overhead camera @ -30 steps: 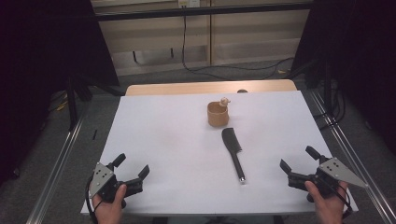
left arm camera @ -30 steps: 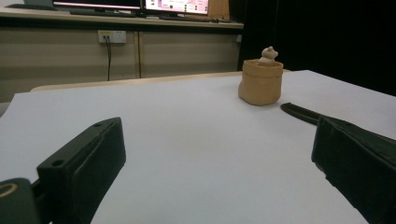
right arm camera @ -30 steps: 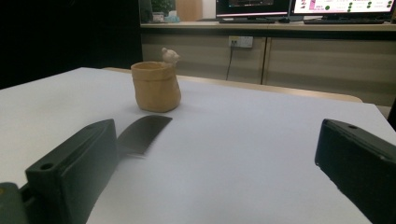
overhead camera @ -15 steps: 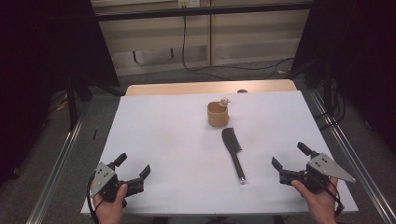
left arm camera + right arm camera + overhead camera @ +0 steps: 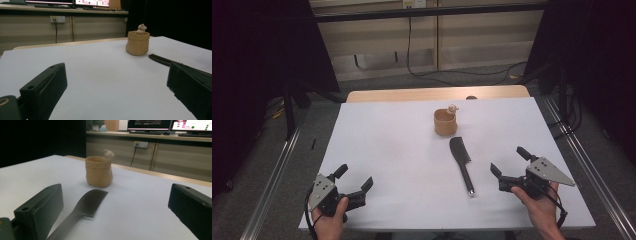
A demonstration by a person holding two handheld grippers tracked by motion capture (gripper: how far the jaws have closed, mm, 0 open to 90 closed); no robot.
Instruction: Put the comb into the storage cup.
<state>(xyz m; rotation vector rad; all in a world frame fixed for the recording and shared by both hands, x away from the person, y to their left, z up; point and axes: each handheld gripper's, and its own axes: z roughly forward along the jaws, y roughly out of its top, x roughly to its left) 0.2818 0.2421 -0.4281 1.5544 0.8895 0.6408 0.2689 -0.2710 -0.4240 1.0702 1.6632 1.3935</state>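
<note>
Both tongs wide, empty — right gripper [image 5: 509, 167] just beside comb [image 5: 461, 161], cup [image 5: 445, 122] beyond; left gripper [image 5: 354, 178] well apart.

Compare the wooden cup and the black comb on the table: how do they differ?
The wooden cup stands upright; the black comb lies flat. The cup is tan and squat with a small figure on its rim, the comb dark, long and thin. The cup sits farther from the person. Both rest untouched on the white table.

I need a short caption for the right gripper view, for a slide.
Open right gripper facing a black comb and a tan wooden cup on a white table.
</note>
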